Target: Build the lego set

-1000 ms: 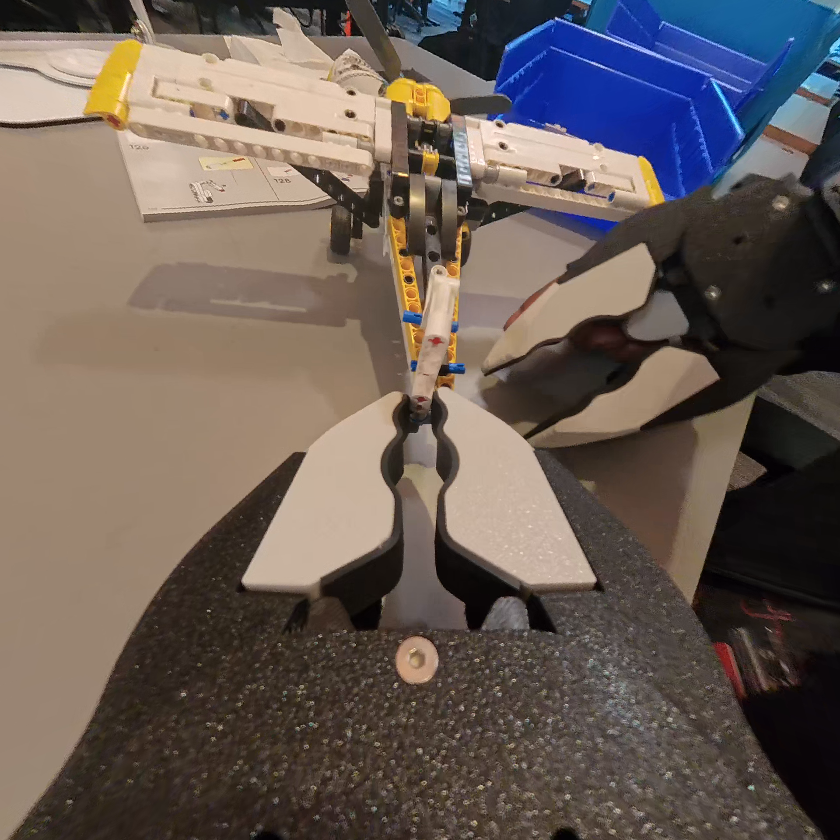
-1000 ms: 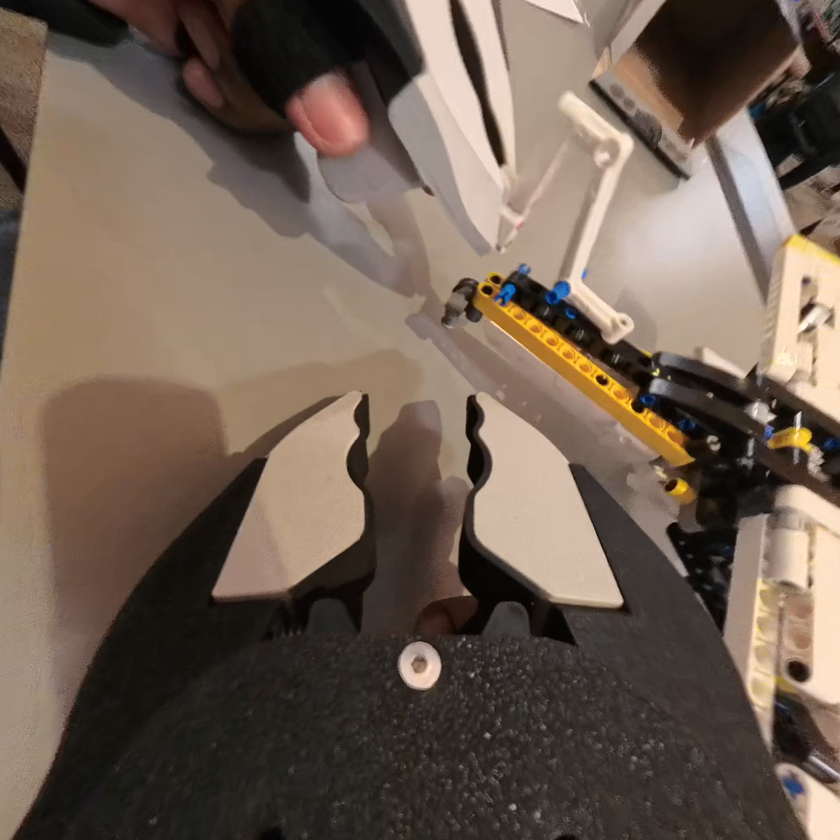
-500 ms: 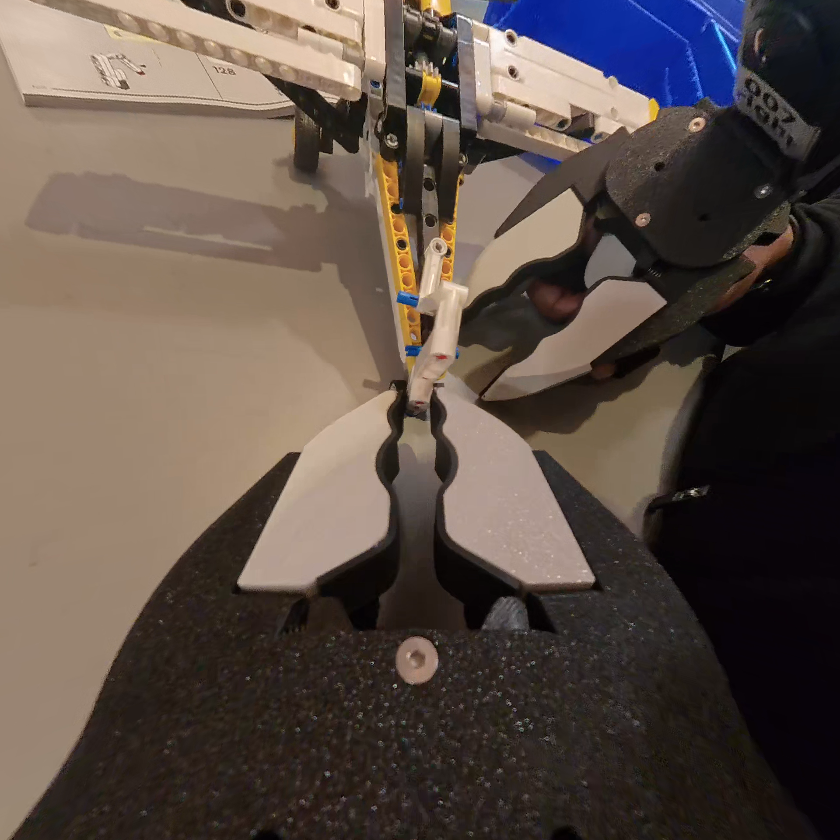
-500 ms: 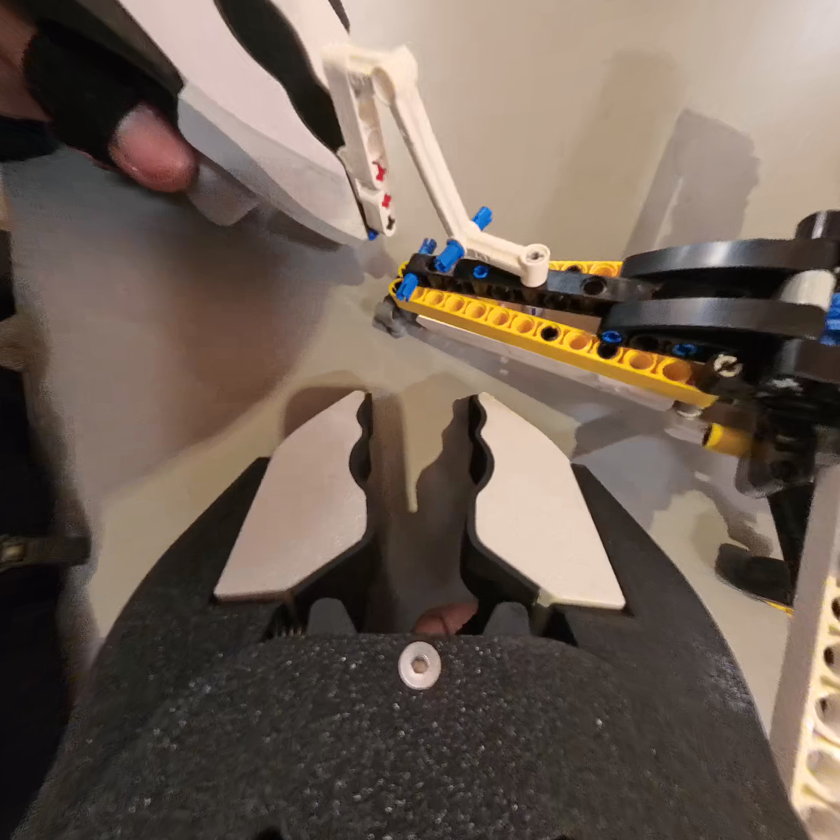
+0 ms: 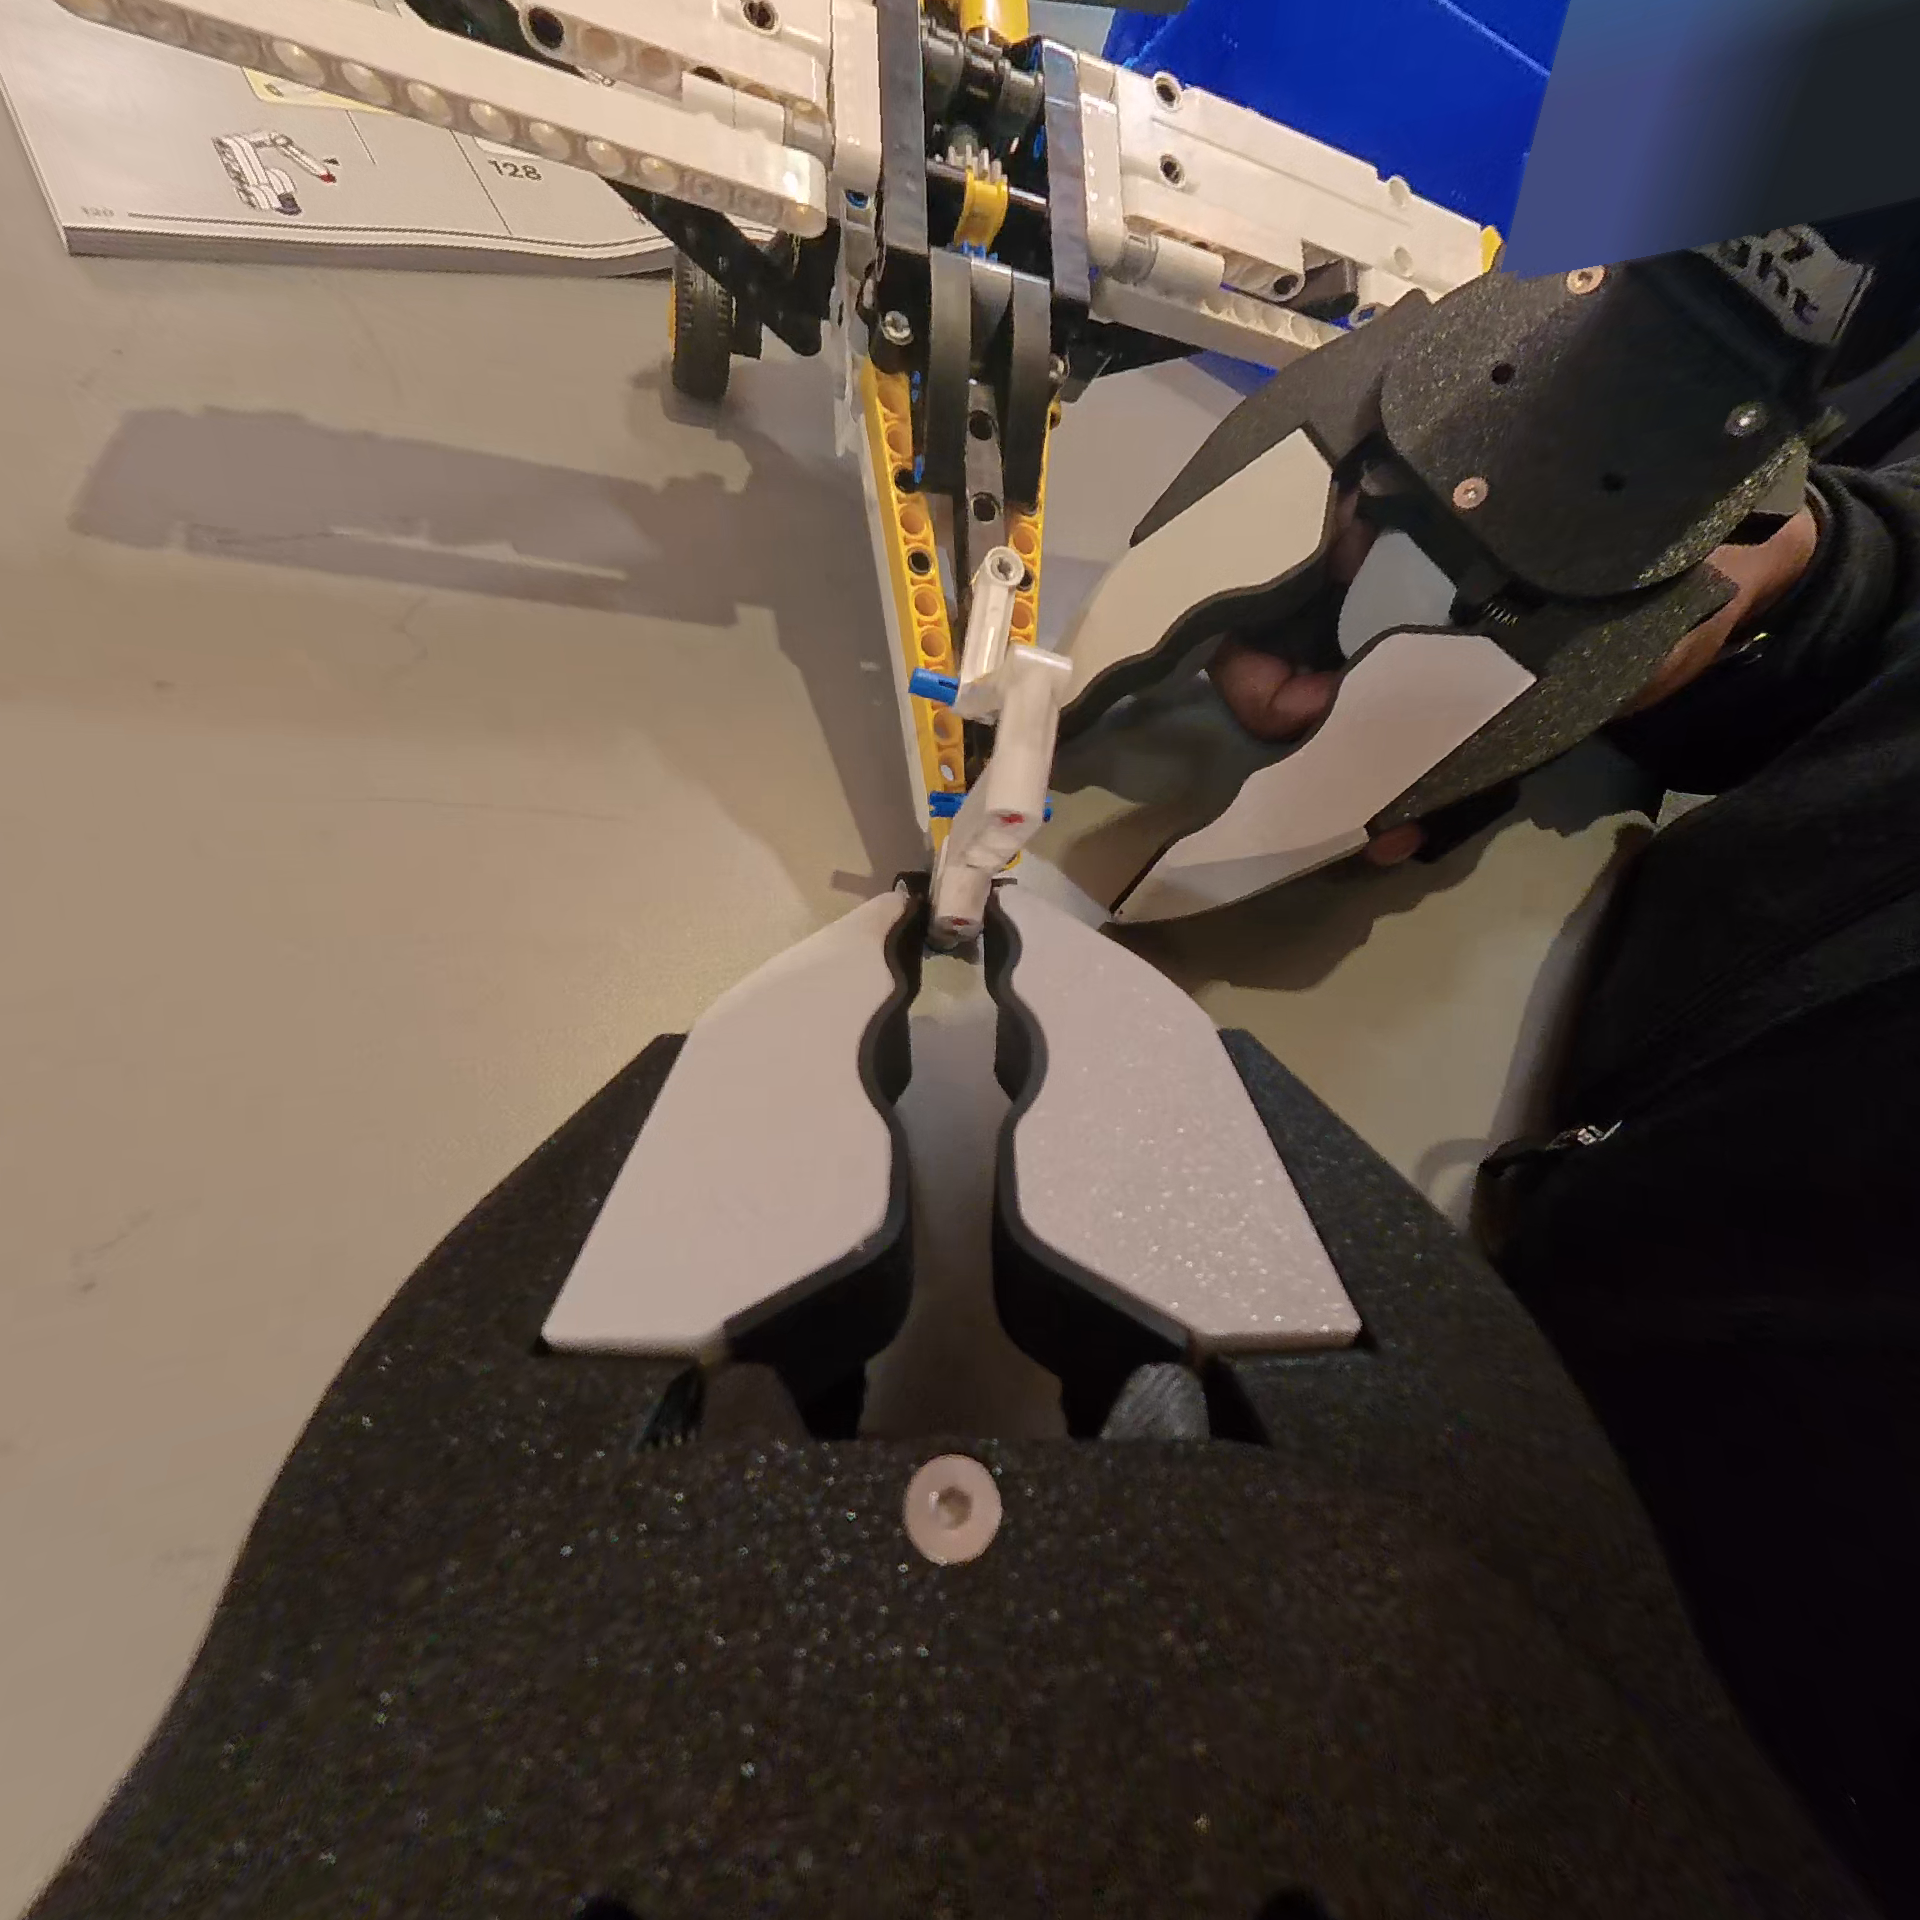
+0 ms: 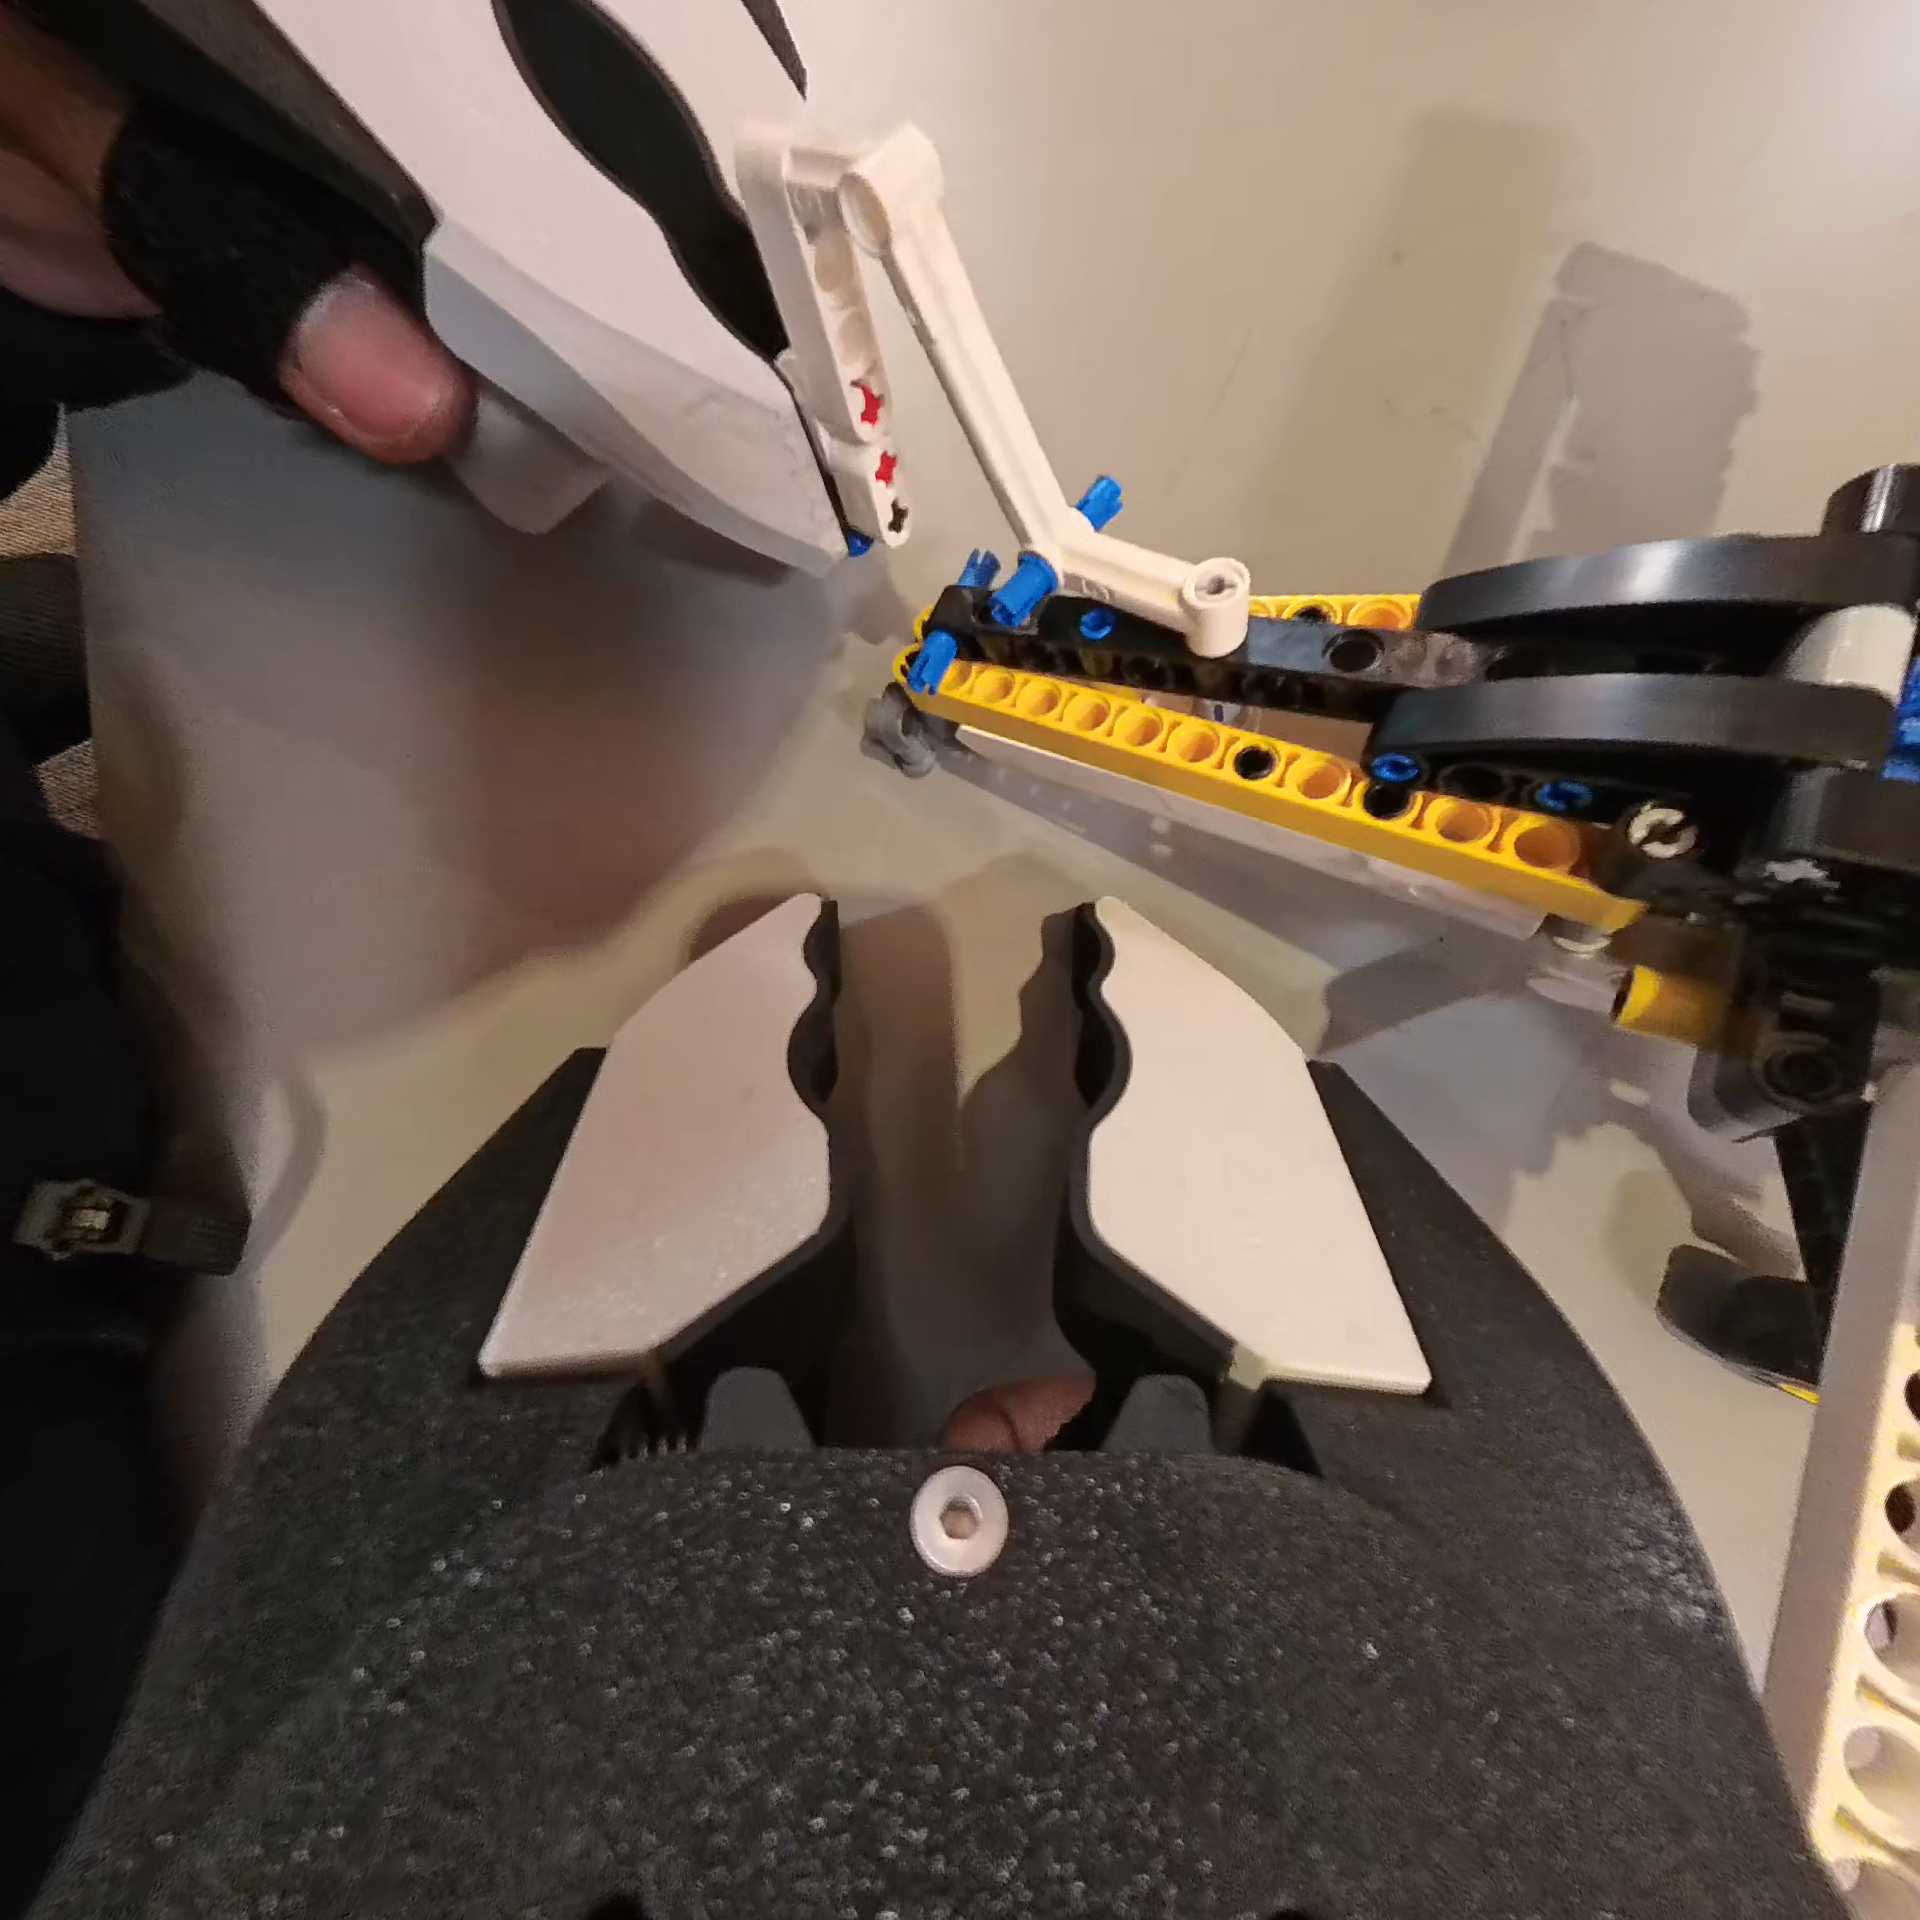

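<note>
- Left gripper [image 5: 961,914], centre of the left view: jaws narrow, clamped on the near tip of a white bent piece [image 5: 1013,743]. The hold is only at the fingertips, so my guess is it could twist or pop out under a side load.
- In the right view the white piece [image 6: 940,343] sits upper centre. Its far end meets the black beam [image 6: 1226,665] by blue pins [image 6: 1023,587]. If it comes in skewed, the pins may miss the holes or jam.
- Right gripper [image 6: 951,945], lower centre of its view: jaws wide, nothing in them, just beside the yellow beam [image 6: 1247,758] but not touching. The plane model [image 5: 935,187] is unsteadied, so a push could slide it on the table [image 5: 312,831].
- Booklet [image 5: 312,156] upper left and blue bin [image 5: 1351,94] upper right are well apart from the grippers.
</note>
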The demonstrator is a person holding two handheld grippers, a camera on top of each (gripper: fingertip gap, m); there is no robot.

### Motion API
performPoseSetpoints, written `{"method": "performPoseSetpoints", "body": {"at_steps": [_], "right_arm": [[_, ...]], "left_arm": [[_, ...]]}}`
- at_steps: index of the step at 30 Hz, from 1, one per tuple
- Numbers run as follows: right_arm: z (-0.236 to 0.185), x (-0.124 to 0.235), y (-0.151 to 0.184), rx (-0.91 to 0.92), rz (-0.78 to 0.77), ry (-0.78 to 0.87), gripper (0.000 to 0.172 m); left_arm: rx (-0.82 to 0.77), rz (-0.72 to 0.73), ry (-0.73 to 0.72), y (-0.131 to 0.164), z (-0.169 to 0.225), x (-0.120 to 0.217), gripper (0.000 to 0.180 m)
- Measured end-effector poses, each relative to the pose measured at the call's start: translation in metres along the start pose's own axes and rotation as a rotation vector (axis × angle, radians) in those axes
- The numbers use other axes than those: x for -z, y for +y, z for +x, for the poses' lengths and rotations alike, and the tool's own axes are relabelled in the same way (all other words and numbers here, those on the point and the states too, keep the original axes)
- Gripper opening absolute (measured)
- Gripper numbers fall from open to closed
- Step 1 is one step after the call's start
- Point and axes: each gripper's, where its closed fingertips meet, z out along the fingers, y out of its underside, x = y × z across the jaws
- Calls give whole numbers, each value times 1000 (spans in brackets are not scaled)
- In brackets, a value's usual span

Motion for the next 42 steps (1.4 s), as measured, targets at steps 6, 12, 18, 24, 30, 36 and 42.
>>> {"method": "performPoseSetpoints", "body": {"at_steps": [6, 12, 18, 24, 30, 36, 42], "right_arm": [[0, 0, 0, -4, 0, -3, 43], [1, -1, 0, 5, -5, 5, 43], [1, -2, 0, 7, -6, 6, 44], [2, -3, 0, 13, -10, 19, 44], [0, -3, 0, 27, -13, 22, 45], [-1, -3, -2, 67, -9, 43, 46], [-2, -5, -7, 89, 2, 70, 46]], "left_arm": [[2, 0, 2, 0, 0, 0, 11], [2, 0, 3, 0, 0, 0, 11], [-1, -1, -2, 0, 0, 0, 11], [6, 6, -12, -3, -2, 0, 11], [10, 24, -27, -6, -5, 1, 10], [5, 53, -22, -11, -4, 4, 10], [31, 86, -14, -17, -6, 9, 10]]}}
